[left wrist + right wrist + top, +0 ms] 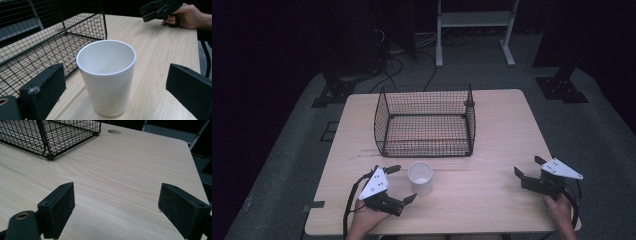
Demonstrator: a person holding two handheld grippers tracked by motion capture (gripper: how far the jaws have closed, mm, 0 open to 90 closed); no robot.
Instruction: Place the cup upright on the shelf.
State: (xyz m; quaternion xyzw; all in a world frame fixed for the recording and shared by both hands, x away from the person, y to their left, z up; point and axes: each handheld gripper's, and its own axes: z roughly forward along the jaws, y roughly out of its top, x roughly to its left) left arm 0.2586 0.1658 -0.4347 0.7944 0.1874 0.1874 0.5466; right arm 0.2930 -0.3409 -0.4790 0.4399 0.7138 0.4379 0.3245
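Left tongs (404, 184) released, flanking the white cup (420, 177), seemingly untouched; right tongs (527, 167) released near the table (492, 200) edge.

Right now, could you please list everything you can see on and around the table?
Cup: one, white, upright and empty, near table edge, between the left gripper's open jaws.
Wire basket: one, black, empty, table middle, behind the cup.
Table: one, light wood.
Metal frame: one, pale grey, on the floor beyond the table.
Cables: several, black, floor behind the table.
Left gripper: one, black, open around the cup.
Right gripper: one, black, open, table's right edge.
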